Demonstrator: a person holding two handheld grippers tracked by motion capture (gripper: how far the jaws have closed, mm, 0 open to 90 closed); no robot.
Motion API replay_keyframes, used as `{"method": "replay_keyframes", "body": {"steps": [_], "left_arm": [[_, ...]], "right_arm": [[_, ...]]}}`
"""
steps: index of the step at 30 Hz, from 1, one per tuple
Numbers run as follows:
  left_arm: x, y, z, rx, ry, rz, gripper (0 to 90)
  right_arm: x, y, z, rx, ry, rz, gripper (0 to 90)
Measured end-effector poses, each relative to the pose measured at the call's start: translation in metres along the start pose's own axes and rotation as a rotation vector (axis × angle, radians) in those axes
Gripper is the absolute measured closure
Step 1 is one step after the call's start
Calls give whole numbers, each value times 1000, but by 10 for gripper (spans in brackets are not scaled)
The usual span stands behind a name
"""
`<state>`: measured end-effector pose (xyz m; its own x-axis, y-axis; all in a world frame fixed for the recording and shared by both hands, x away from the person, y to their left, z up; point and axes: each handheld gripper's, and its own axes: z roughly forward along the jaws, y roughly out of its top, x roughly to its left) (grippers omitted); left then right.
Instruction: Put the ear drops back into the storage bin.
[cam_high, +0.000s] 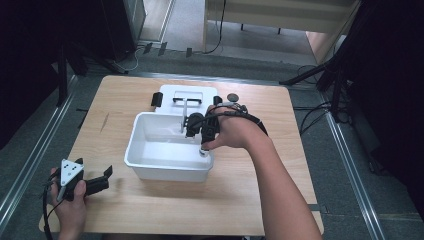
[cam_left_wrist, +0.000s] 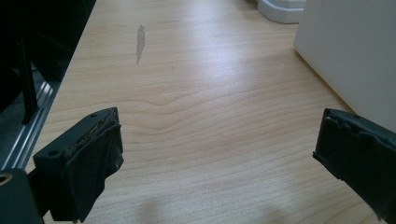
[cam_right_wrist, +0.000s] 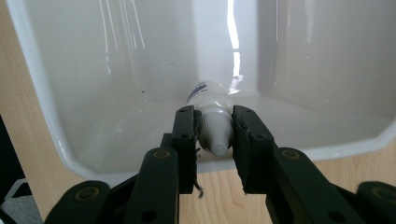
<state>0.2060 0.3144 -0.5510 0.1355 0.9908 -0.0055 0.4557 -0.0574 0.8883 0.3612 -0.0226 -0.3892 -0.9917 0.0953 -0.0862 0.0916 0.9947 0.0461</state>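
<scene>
Tabletop (cam_high: 240, 200) lies bare along its near edge. Left gripper (cam_left_wrist: 219, 154) rests at the near-left corner, fingers (cam_left_wrist: 88, 163) spread, free wood ahead and the tub (cam_left_wrist: 355, 51) wall close on its right. Right gripper (cam_right_wrist: 214, 135) hangs over the tub's (cam_high: 165, 167) near-right rim, fingers pinching a small white bottle (cam_right_wrist: 212, 109) by its cap inside the tub. Beyond lies a white lid (cam_high: 192, 92), near the far edge.

A light wooden table (cam_high: 235, 200) carries a white tub (cam_high: 150, 167) near its middle. Behind the tub, toward the far edge, lies a white lid (cam_high: 170, 93) with black clips, and a small dark round object (cam_high: 232, 97) sits just beside it.
</scene>
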Motion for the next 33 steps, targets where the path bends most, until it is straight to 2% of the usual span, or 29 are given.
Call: {"method": "replay_keyframes", "body": {"steps": [6, 15, 26, 33], "left_arm": [[0, 0, 0, -1, 0, 0, 14], [0, 0, 0, -1, 1, -1, 14], [0, 0, 0, 2, -1, 3, 14], [0, 0, 0, 2, -1, 2, 14]], "right_arm": [[-1, 3, 12, 26, 15, 3, 721], [-2, 8, 34, 66, 3, 9, 719], [-2, 12, 50, 102, -7, 3, 717], [-2, 14, 53, 120, -22, -10, 716]]}}
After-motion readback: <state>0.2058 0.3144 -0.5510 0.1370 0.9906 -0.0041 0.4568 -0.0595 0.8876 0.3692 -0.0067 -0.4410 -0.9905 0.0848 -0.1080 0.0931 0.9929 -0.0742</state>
